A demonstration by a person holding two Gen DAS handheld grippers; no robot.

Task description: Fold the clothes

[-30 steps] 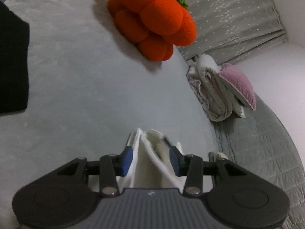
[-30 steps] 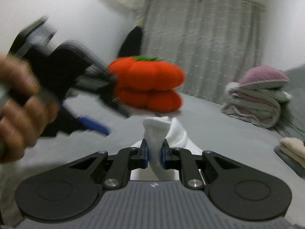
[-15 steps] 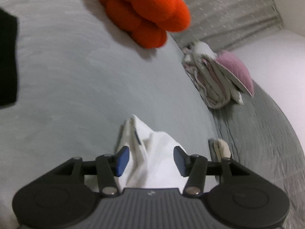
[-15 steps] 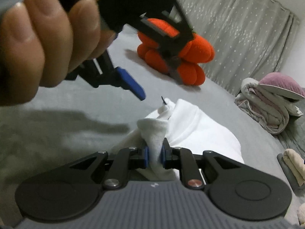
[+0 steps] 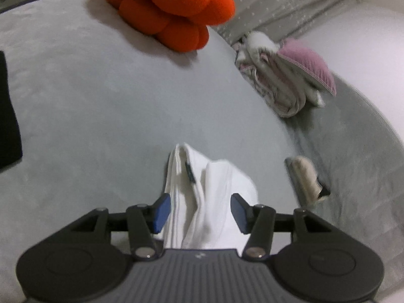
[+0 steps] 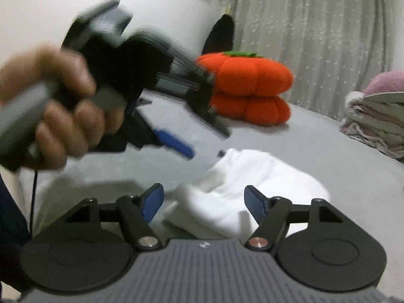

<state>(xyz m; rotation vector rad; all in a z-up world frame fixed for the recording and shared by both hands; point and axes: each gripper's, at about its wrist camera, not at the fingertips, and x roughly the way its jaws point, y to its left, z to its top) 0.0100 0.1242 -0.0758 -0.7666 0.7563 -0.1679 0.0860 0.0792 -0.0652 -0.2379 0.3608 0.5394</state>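
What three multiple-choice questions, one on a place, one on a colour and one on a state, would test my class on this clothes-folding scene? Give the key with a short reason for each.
1. Where does the white garment lie?
A. On the grey bed cover
B. On the pumpkin cushion
C. On the pile of folded bedding

2. What colour are the pads on the gripper fingers?
A. Red
B. Blue
C. Yellow

3. How does the right gripper stand?
A. Shut on the garment
B. Shut on nothing
C. Open, garment loose between the fingers

Key:
1 A: the garment rests on the grey bed cover, apart from the orange pumpkin cushion and the folded bedding.
2 B: both wrist views show blue pads.
3 C: its jaws have just been opening, with gaps between pads and cloth.
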